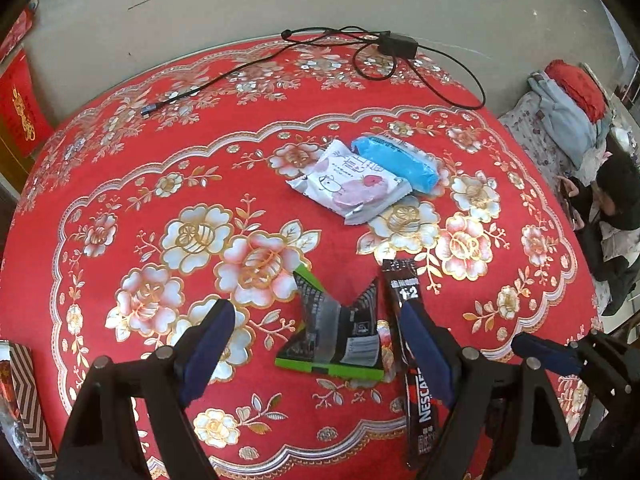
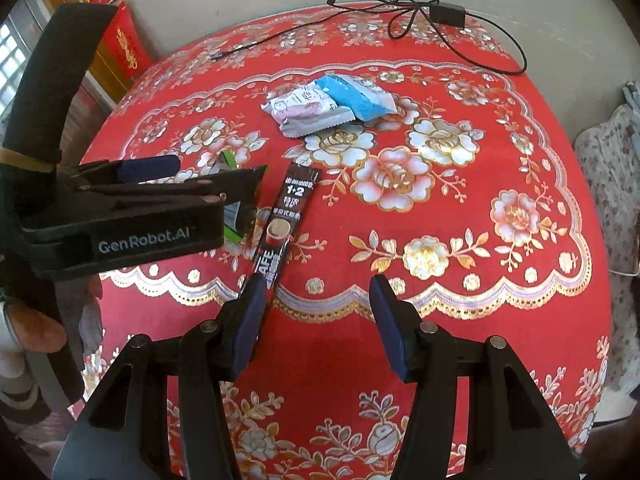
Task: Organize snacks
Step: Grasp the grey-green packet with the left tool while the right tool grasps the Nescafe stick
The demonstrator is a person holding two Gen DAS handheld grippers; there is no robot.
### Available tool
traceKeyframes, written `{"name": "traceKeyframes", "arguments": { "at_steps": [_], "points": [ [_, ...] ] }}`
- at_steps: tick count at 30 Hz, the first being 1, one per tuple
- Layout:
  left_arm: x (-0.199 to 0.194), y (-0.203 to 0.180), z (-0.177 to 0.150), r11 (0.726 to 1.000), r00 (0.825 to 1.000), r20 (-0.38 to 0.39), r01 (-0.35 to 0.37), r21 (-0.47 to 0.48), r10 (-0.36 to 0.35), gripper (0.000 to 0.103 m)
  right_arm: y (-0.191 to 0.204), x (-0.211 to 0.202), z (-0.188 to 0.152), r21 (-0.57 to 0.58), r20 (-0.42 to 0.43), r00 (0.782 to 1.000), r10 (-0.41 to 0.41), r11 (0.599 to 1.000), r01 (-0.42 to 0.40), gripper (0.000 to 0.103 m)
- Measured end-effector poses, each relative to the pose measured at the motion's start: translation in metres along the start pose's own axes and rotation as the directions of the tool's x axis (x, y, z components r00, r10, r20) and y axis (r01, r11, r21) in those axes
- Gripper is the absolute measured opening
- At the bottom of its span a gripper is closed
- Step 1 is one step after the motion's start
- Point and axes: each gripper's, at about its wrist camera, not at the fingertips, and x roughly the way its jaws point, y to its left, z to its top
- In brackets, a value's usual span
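Note:
A black and green snack packet (image 1: 340,332) lies on the red flowered tablecloth (image 1: 160,168) between the fingers of my open left gripper (image 1: 320,340). A dark Nescafe coffee stick (image 1: 412,360) lies just right of it, under the left gripper's right finger; it also shows in the right wrist view (image 2: 286,216). A white and pink packet (image 1: 352,184) and a blue packet (image 1: 400,162) lie together farther back. My right gripper (image 2: 316,316) is open and empty, its left finger over the stick's near end. The left gripper (image 2: 160,184) shows from the side there.
A black cable with a power adapter (image 1: 396,44) lies at the table's far edge by the wall. A patterned box (image 1: 28,392) stands at the near left. A bed with clothes (image 1: 568,120) and a seated person (image 1: 612,200) are off the right side.

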Motion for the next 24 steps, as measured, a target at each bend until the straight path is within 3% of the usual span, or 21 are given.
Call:
{"name": "traceKeyframes", "arguments": {
  "at_steps": [16, 20, 24],
  "points": [
    [0.017, 0.007, 0.0, 1.0, 0.999, -0.028, -0.024, 0.001, 0.024, 0.085, -0.004, 0.005, 0.006, 0.022, -0.002, 1.0, 0.019, 1.0, -0.019, 0.053],
    [0.022, 0.01, -0.002, 1.0, 0.999, -0.044, -0.015, 0.016, 0.016, 0.047, -0.002, 0.009, 0.006, 0.02, -0.008, 1.0, 0.021, 1.0, -0.021, 0.053],
    [0.019, 0.016, -0.005, 1.0, 0.999, -0.03, -0.013, 0.018, 0.013, 0.042, 0.002, 0.011, 0.008, 0.014, -0.008, 1.0, 0.026, 1.0, -0.026, 0.053]
  ]
}}
